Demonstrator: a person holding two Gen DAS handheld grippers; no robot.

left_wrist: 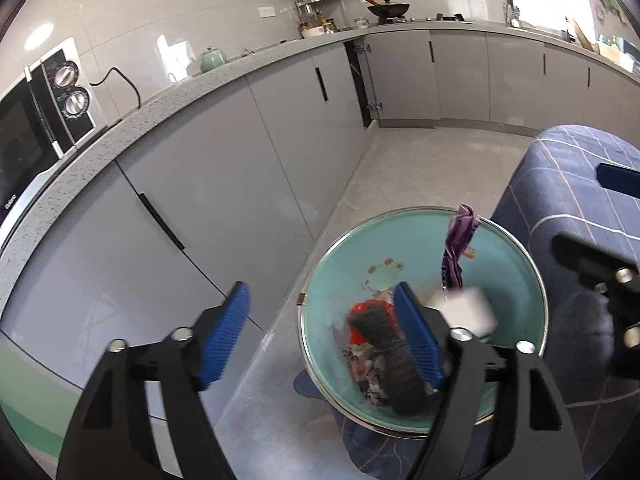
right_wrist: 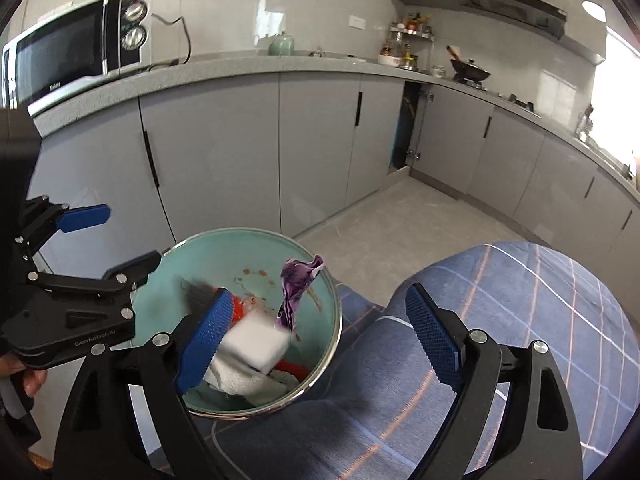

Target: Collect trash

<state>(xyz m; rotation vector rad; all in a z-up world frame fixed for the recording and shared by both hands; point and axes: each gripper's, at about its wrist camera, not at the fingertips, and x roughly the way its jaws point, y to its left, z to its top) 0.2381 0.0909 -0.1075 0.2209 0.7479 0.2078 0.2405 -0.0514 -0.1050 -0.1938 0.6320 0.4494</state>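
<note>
Left wrist view: we look down past our left gripper (left_wrist: pixel 320 336), its blue pads (left_wrist: pixel 226 332) spread wide with nothing between them, one over the grey floor (left_wrist: pixel 400 168), the other over the bin (left_wrist: pixel 516 248). The bin is round, teal inside with a metal rim, and stands between the grey cabinets (left_wrist: pixel 224 168) and a blue checked cloth (left_wrist: pixel 568 184). Down in it lie a dark ribbed roll (left_wrist: pixel 384 344), something red (left_wrist: pixel 362 312) and crumpled scraps (left_wrist: pixel 366 372). A purple wrapper (left_wrist: pixel 456 248) and a white block (left_wrist: pixel 468 312), both blurred, show above the bin's opening, touching neither gripper. Our right gripper (left_wrist: pixel 608 264) shows at the frame's right edge, over the cloth. Right wrist view: the right gripper (right_wrist: pixel 324 340) also stands released, one pad over the bin (right_wrist: pixel 192 256), the other over the cloth (right_wrist: pixel 520 292), nothing clamped. From here the white block (right_wrist: pixel 256 344) sits just beside the near pad and the wrapper (right_wrist: pixel 296 284) just above the block, both over the bin's mouth; whether the block touches the pad we cannot tell. White crumpled paper (right_wrist: pixel 236 380) lies below them. The left gripper (right_wrist: pixel 96 236) reaches in from the left, jaws apart, at the bin's rim. A microwave (right_wrist: pixel 72 48) sits on the counter (right_wrist: pixel 240 66) behind.
</note>
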